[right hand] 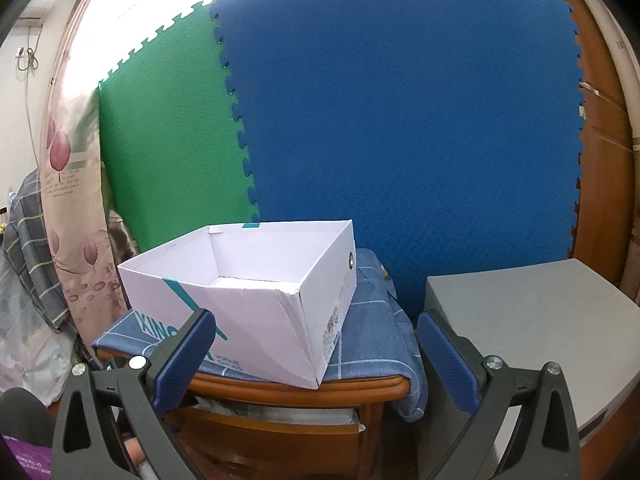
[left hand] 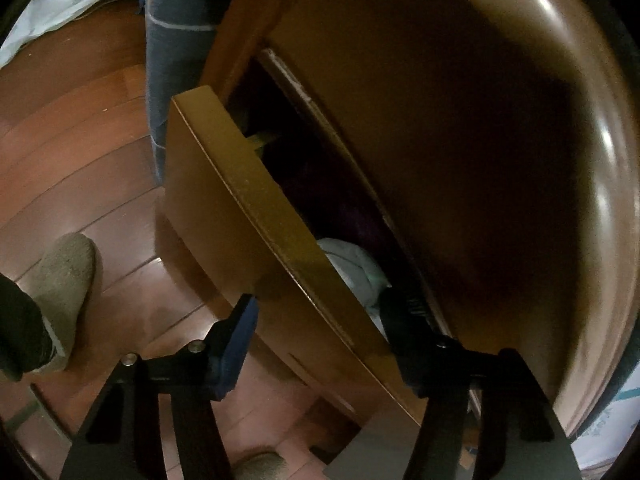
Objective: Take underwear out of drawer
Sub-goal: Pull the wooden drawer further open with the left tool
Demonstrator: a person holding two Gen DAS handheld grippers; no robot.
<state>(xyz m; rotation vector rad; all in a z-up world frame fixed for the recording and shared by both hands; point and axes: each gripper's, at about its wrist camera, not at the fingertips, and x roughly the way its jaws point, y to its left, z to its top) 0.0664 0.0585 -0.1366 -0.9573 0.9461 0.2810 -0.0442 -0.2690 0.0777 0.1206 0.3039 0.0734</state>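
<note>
Left tool [left hand: 320,312] spread, straddling the drawer front [left hand: 256,216], one finger beside pale underwear [left hand: 352,268] inside; may pinch wood, not cloth, or snag. Right tool [right hand: 316,344] spread, idle over white box [right hand: 256,288]

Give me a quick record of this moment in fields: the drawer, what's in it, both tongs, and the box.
drawer: the drawer is partly pulled out, a narrow gap open at the top
contents: pale cloth lies inside; the rest is too dark to tell
left tongs: left tongs straddle the drawer front, one finger outside, one inside by the cloth; no grip visible
right tongs: right tongs open, holding nothing
box: white box open, looks empty, on a blue checked cloth
</note>
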